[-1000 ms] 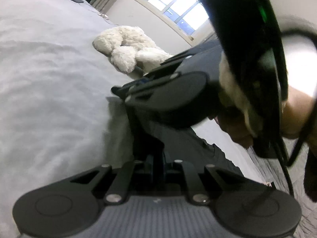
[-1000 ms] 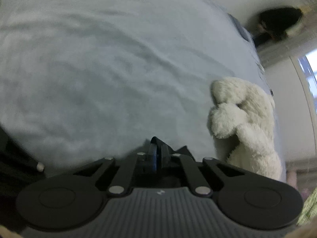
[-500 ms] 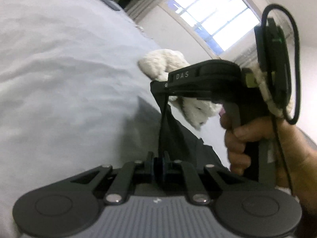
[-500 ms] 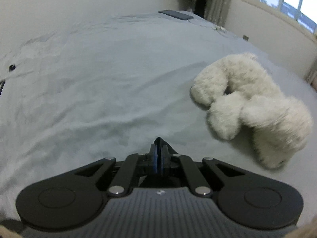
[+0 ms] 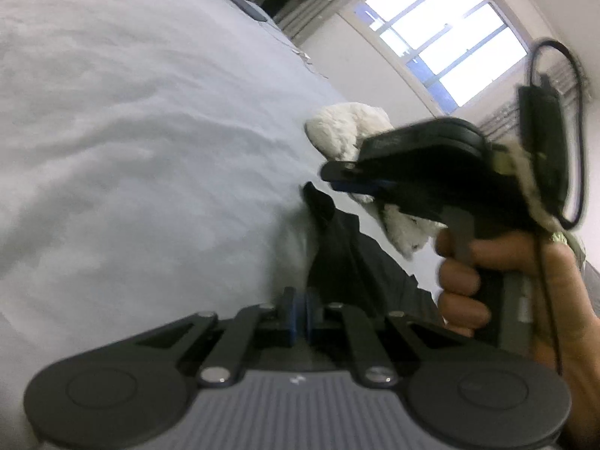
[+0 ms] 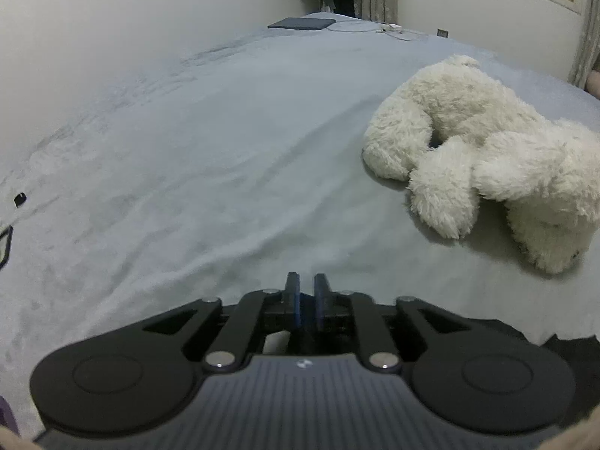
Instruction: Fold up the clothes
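Observation:
A dark grey garment (image 5: 348,262) lies on the light grey bed (image 5: 131,150), and one edge of it rises to a peak. In the left wrist view my left gripper (image 5: 300,309) is shut on that raised edge. A person's hand (image 5: 498,285) holds my right gripper (image 5: 332,178) just above and right of the garment's peak, apart from it. The right wrist view shows my right gripper (image 6: 306,292) slightly open, with a narrow gap and no cloth between its fingers. A strip of the garment (image 6: 562,345) shows at the lower right behind it.
A white plush bear (image 6: 483,150) lies on the bed (image 6: 187,131), right of the garment. Far off on the bed are a flat dark device (image 6: 302,23) and a white cable (image 6: 375,29). A window (image 5: 442,37) and curtains stand behind.
My right gripper has let go of the garment's tip and lifted clear, its fingers now slightly apart. My left gripper keeps its hold, and the garment's peak has dropped.

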Available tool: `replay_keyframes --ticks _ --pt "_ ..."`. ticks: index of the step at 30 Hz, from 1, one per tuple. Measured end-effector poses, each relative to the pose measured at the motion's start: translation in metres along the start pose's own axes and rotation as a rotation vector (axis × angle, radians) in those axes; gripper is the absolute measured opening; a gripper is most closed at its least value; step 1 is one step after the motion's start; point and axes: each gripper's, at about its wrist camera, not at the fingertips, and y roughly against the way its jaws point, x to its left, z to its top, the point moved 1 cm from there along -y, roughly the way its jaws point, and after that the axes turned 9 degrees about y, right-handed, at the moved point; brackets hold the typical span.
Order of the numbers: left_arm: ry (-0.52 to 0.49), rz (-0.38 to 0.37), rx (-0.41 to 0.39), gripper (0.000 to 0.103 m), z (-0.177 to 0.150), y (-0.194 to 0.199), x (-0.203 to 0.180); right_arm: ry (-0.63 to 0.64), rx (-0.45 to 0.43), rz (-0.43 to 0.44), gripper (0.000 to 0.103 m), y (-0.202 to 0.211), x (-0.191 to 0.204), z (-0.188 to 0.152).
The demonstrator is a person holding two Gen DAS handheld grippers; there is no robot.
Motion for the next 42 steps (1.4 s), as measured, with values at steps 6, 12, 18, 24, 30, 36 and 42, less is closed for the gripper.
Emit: replay_keyframes --ticks 6,12,18,24,30,36,42 --pt "0.054 -0.032 0.056 0.013 0.009 -0.016 0.009 0.027 -0.051 0.048 0.049 0.047 -0.001 -0.016" --pt "0.144 -0.109 0.121 0.023 0.013 -0.024 0.020 0.064 -0.066 0.080 0.049 0.104 -0.003 -0.066" --pt "0.128 -0.122 0.110 0.024 0.005 -0.032 0.014 0.142 -0.036 0.103 0.048 0.125 0.019 -0.121" --pt "0.035 -0.036 0.122 0.003 0.002 -0.028 0.002 0.221 0.005 0.117 0.040 0.108 0.037 -0.142" --pt "-0.065 0.079 0.176 0.001 0.007 -0.022 -0.011 0.148 -0.057 0.169 0.041 0.113 0.016 -0.124" --pt "-0.069 0.095 0.162 0.027 0.021 -0.019 -0.012 0.091 -0.125 0.016 0.046 0.115 -0.030 -0.103" --pt "-0.216 0.099 0.115 0.042 0.033 -0.051 -0.031 -0.021 -0.123 -0.157 0.046 0.094 -0.107 -0.089"
